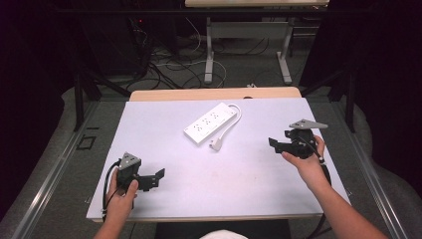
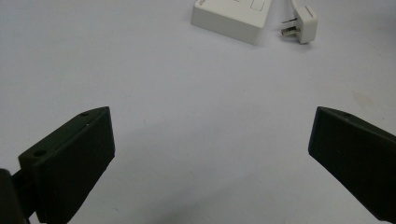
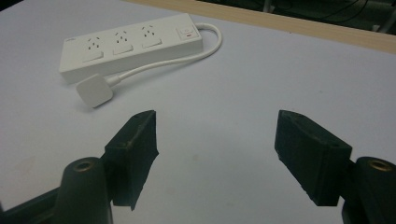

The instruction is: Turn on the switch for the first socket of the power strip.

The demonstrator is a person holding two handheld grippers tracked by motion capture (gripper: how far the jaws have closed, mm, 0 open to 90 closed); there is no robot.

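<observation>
White power strip (image 1: 209,123) flat on the white table (image 1: 249,169), toward the far middle — cord looped back, plug (image 1: 216,144) loose beside its near end. Left gripper (image 1: 158,178) near-left, jaws spread, nothing between. Right gripper (image 1: 272,143) — likewise released, well apart from the strip.

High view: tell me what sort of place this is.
Probably a lab or workshop set up for recording, not a home. A white-topped table stands among dark curtains, loose cables trail across the floor behind it, and a power strip lies between two hand-held grippers.
</observation>
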